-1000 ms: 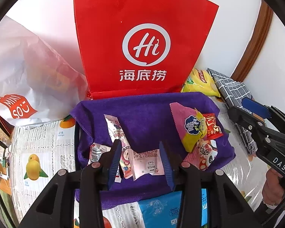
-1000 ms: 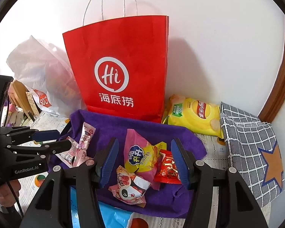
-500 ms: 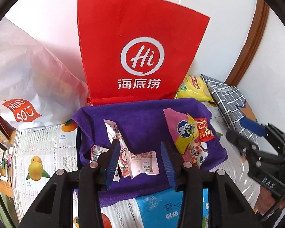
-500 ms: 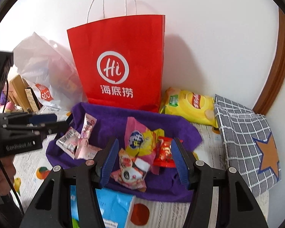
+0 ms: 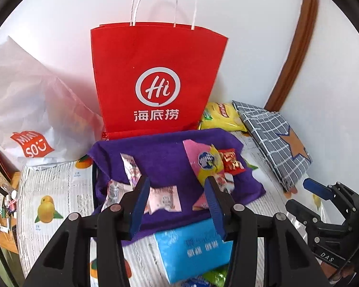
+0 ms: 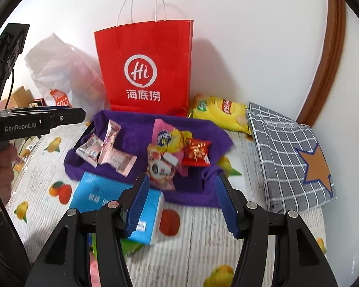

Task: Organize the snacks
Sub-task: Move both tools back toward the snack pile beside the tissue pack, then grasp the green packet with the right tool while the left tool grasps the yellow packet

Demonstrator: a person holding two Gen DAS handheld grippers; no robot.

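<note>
Left wrist view shows our left gripper (image 5: 176, 199) with fingers spread and holding nothing, above the near edge of the purple cloth (image 5: 165, 157). On that cloth lie the pink snack packets (image 5: 164, 199) and the pink-yellow packet (image 5: 204, 159). Our right gripper (image 6: 182, 199) likewise has its fingers apart, with the red paper bag (image 6: 143, 67) standing behind the cloth.
</note>
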